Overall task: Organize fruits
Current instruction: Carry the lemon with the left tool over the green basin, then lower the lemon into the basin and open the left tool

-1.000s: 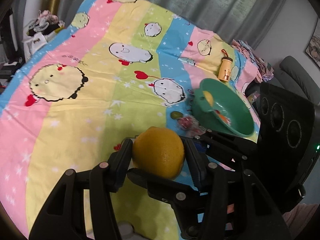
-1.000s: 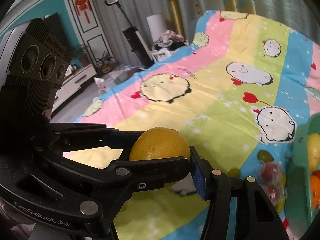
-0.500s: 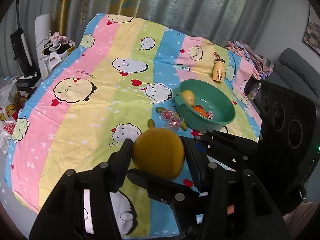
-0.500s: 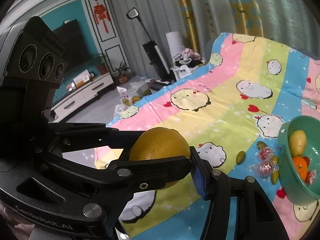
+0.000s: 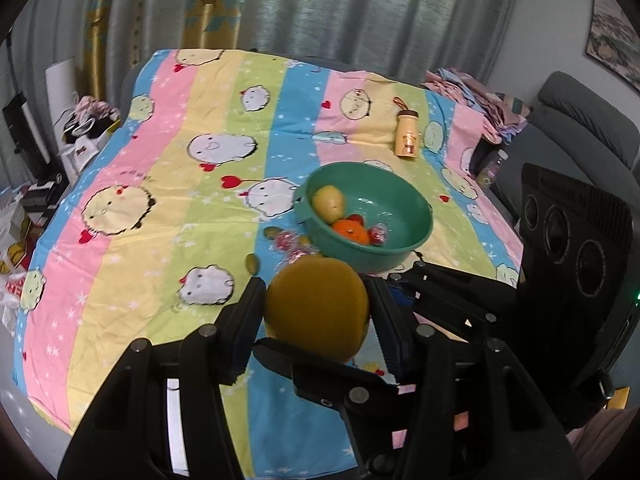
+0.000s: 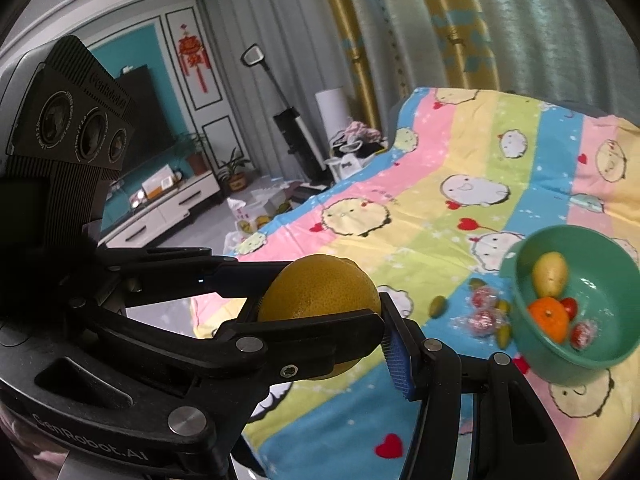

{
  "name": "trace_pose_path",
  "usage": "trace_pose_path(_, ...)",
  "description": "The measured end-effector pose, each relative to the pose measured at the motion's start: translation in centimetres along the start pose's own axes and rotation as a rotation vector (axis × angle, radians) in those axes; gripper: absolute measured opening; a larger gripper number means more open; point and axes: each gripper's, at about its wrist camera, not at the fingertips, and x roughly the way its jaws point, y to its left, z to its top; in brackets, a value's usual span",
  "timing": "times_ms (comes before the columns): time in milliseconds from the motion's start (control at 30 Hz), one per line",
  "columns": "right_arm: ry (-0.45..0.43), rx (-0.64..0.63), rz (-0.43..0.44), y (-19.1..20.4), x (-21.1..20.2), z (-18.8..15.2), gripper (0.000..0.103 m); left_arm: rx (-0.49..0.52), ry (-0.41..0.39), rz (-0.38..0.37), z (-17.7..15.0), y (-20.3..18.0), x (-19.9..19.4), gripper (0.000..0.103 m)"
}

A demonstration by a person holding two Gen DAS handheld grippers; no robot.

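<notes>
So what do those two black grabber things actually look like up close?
Both are matte black plastic linkages joined by round silver rivets. The right tool has ridged blue finger pads; the left tool's body shows three round lenses and "GenRobot.AI" lettering. No cables or sleeves are visible.

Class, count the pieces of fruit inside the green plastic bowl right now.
2 unwrapped: a yellow pear-shaped fruit at the green plastic bowl's left wall and a round orange near the front. The red pieces are unclear; more may be hidden.

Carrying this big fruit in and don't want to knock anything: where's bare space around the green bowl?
Crowded: wrapped sweets and small green fruits hug the near-left side of the green bowl. Bare: the sheet further left, and the strip between bowl and bottle. Inside, the bowl's right half is free.
</notes>
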Motion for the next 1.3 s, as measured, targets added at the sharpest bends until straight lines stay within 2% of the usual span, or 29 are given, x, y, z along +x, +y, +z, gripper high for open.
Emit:
trace_pose_path(333,-0.041,0.076,-0.125,-4.6,-3.9,-0.4,0.058,0.098,0.029,-0.123,2.4,-4.6,3.8,0.052)
trace_pose_path(633,-0.082,0.151,-0.292,-10.1,-7.5,1.6,0.058,0.2,0.044,-0.289,7.2,-9.0,7.8,0.052)
trace_pose_path(767,-0.083,0.177,-0.329,-12.2,-8.3,2.5,0.058,0.213,0.064,-0.354,9.4,-9.8,9.7,0.052)
trace_pose_path(900,-0.06,0.184,-0.342,-14.1,-7.6,3.9,0.058,0.183,0.084,-0.402,11.0,-9.3,11.7,0.053)
trace_pose_path(933,-0.058,0.179,-0.326,-14.2,-7.4,4.0,0.051,0.17,0.083,-0.414,11.3,-9.0,12.0,0.052)
trace_pose_path(1000,-0.054,0.175,-0.324,-14.7,-6.8,4.4,0.051,0.146,0.083,-0.426,11.8,-8.1,12.8,0.051)
trace_pose_path(1100,-0.004,0.194,-0.301,-16.8,-4.3,4.6,0.051,0.087,0.11,-0.425,12.0,-6.3,15.6,0.052)
trace_pose_path(1200,0.056,0.212,-0.324,-18.5,-1.4,4.2,0.051,0.001,0.159,-0.452,11.6,-4.4,18.9,0.054)
trace_pose_path(1300,0.075,0.241,-0.304,-19.5,0.0,3.4,0.051,-0.035,0.195,-0.474,11.3,-3.3,20.7,0.054)
